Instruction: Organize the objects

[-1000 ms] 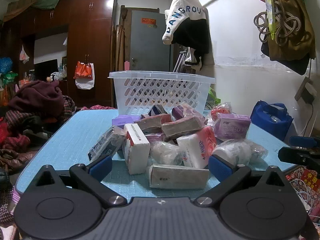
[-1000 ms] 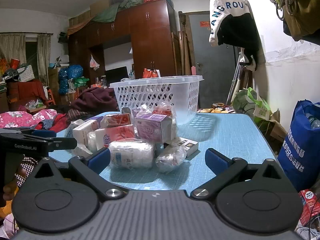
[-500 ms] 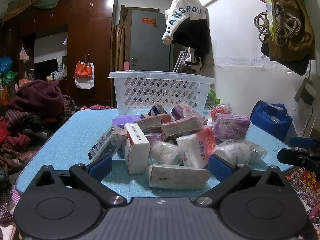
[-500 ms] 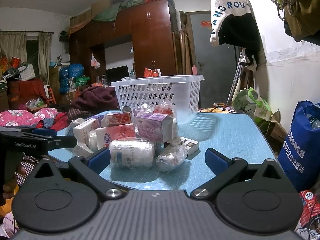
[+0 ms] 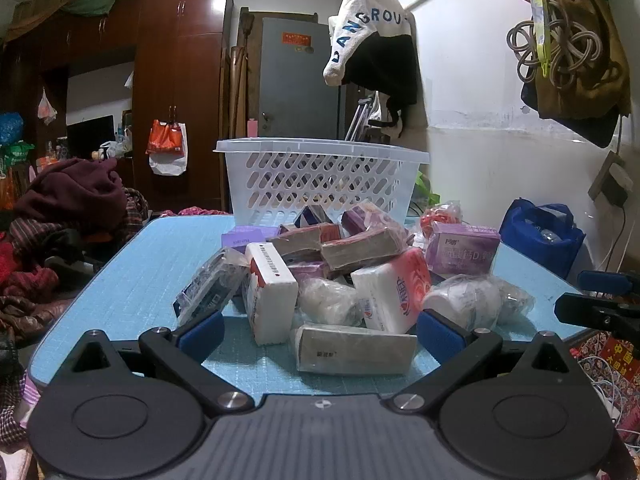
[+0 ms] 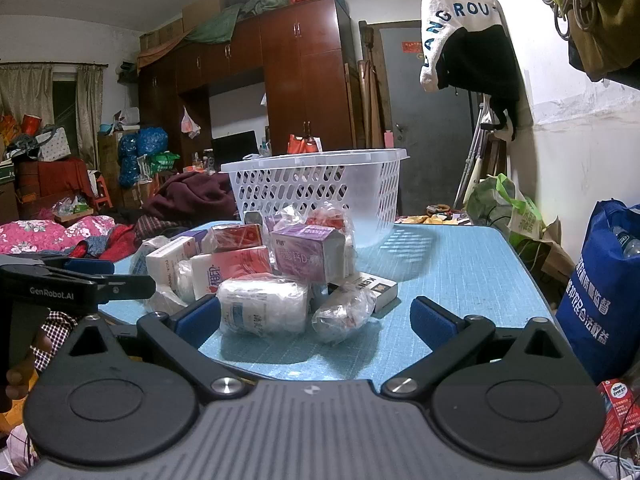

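Note:
A heap of small packs and boxes lies on the blue table [image 5: 132,280]: a white and red box [image 5: 270,292], a pink tissue pack [image 5: 394,292], a purple box [image 5: 462,250], a wrapped grey pack [image 5: 354,348]. Behind the heap stands a white slotted basket [image 5: 320,178], also in the right wrist view [image 6: 320,188]. My left gripper [image 5: 318,330] hovers open just before the grey pack. My right gripper [image 6: 316,318] is open in front of a wrapped white bottle [image 6: 262,308] and a clear bag [image 6: 344,316]. Nothing is held.
A blue bag [image 6: 604,288] stands on the floor right of the table. Clothes are piled on the left [image 5: 68,200]. A jacket [image 6: 464,36] and bags hang on the right wall. The left gripper's body [image 6: 72,284] shows at the left of the right wrist view.

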{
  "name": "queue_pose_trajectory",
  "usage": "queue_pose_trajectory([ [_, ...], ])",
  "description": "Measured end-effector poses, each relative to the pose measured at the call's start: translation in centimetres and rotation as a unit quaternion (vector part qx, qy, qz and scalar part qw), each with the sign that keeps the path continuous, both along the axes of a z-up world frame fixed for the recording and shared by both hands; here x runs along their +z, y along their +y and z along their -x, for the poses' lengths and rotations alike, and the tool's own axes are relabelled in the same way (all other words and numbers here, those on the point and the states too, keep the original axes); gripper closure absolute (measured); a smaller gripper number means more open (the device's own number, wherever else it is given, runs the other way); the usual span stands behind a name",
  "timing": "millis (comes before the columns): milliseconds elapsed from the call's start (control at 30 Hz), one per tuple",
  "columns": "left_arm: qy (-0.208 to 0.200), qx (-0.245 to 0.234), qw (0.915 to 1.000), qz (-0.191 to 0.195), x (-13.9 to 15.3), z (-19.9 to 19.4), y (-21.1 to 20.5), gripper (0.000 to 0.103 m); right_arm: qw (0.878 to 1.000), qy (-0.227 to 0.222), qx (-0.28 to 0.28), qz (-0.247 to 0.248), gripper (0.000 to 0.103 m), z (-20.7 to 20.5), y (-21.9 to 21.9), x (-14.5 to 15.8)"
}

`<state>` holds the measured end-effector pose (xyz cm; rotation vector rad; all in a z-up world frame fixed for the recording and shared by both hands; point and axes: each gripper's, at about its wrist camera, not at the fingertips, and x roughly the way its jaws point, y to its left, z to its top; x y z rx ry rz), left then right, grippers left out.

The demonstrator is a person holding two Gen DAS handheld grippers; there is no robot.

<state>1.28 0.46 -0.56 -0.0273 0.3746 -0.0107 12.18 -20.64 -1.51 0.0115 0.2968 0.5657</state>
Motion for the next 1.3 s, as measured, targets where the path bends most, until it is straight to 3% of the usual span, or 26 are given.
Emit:
queue_pose_trajectory([
  [1000,0.009,-0.003,1.0000,-0.003,-0.3,-0.2,-0.1,0.000,1.000,0.007,0.002,0.007,0.000,-0.3,-0.1,-0.2],
  [1300,0.023,-0.014,0.9995,-0.013,-1.7,-1.1,-0.3,0.000,0.999,0.026,0.024,-0.010,0.000,-1.1,0.5,-0.8],
])
